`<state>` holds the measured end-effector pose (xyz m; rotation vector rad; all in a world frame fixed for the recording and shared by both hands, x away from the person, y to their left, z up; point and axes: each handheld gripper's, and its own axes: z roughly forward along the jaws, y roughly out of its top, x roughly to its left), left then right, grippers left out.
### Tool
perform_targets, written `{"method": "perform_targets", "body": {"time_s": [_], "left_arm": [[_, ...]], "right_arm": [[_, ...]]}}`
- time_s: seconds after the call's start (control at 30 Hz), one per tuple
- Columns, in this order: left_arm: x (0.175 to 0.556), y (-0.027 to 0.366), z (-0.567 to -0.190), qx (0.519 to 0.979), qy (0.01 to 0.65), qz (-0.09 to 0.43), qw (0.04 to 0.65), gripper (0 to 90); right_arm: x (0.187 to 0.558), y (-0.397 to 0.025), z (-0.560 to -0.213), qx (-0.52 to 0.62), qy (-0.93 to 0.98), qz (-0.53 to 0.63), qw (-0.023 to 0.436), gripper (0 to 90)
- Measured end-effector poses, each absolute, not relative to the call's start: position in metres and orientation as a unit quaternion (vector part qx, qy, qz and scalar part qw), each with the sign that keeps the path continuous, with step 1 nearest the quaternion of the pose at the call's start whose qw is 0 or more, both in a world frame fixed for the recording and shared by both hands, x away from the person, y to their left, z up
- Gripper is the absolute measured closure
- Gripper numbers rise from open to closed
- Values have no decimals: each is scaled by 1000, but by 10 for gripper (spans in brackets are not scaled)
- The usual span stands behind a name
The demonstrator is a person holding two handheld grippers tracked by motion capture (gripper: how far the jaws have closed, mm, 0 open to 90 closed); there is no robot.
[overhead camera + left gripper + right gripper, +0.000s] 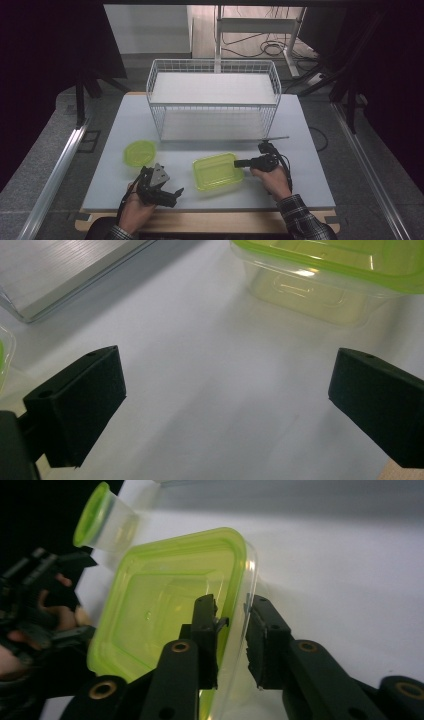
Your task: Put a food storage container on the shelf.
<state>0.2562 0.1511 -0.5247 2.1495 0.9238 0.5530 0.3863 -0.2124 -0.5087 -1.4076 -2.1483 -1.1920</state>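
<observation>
From the high view I see my right claw (239,163) at the right rim of the square green tub (217,171), which sits near the front edge of the desk (300,130), about the middle. My left claw (176,192) hangs over the front-left part of the desk, spread apart and empty, just left of the tub. A round green tub (139,152) lies behind it, and a wire rack (214,98) stands toward the back edge.

In the left gripper view, my left claw (225,390) is wide open over bare desk, touching nothing; the square tub (330,277) is ahead.

In the right gripper view, my right claw (232,630) is clamped on the square tub's (165,610) wall, one jaw inside, one outside.
</observation>
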Motion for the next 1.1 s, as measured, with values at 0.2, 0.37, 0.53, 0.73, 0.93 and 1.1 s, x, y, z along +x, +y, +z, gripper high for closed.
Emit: {"method": "perform_targets", "body": {"time_s": [0.2,0.37,0.53,0.73,0.93,1.1], "left_arm": [[256,151,-525,834,358,216,360,17],[256,151,-525,834,357,217,360,17],[256,152,-524,833,359,218,360,17],[256,152,-524,832,362,217,359,17],[256,152,-524,832,363,217,359,17],[256,151,-524,833,362,218,358,17]], "right_arm": [[386,-212,-507,-489,-743,-419,180,799],[385,-211,-502,-486,-743,-425,174,801],[386,-215,-495,-488,-734,-441,169,801],[386,-219,-484,-486,-725,-460,159,801],[388,-222,-471,-487,-717,-476,151,800],[390,-224,-461,-487,-710,-486,145,800]]}}
